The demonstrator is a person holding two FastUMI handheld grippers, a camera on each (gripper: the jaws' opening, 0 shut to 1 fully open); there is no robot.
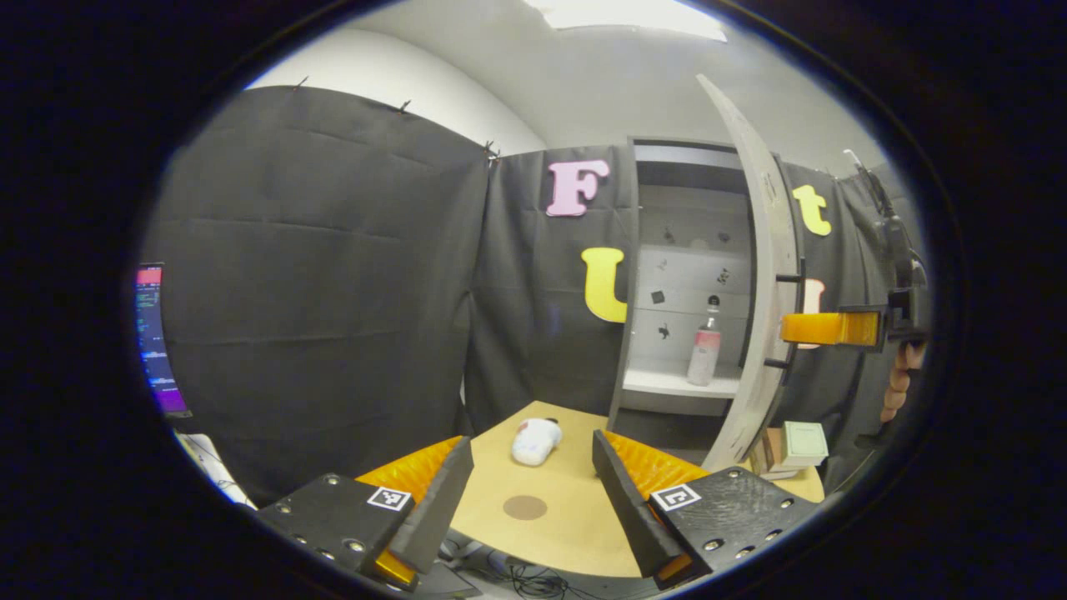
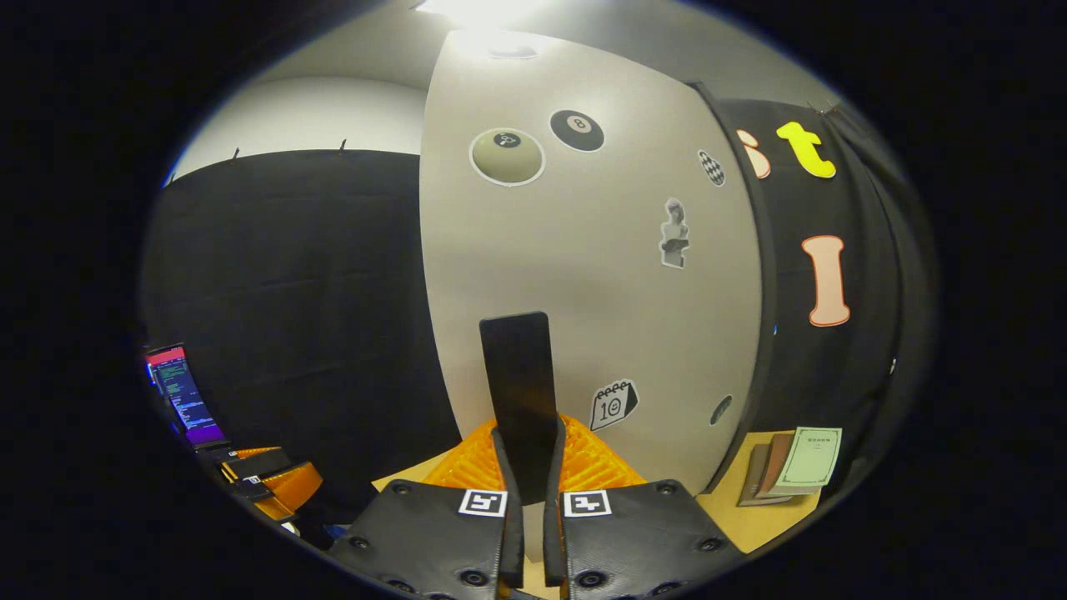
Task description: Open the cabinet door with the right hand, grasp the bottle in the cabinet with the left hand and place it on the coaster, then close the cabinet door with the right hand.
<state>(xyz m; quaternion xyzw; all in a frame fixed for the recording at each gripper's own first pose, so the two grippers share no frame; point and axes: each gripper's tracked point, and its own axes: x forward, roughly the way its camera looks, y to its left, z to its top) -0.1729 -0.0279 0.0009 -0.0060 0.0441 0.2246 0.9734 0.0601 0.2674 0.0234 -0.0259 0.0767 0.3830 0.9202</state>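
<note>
In the left gripper view, the left gripper is held with fingers spread above the counter, where a round brown coaster lies. Farther right, the bottle stands upright on a shelf inside the cabinet, behind the open cabinet door. In the right gripper view, the right gripper is seen pinching the door's black handle between both fingers.

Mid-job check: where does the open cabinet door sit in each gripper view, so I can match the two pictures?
Left gripper view: cabinet door stands edge-on, right of centre, beside the shelf with the bottle.
Right gripper view: the door's stickered face spans the centre; the right gripper jaws clamp its handle.
Shared landmark: the green booklet at the door's foot.
</note>
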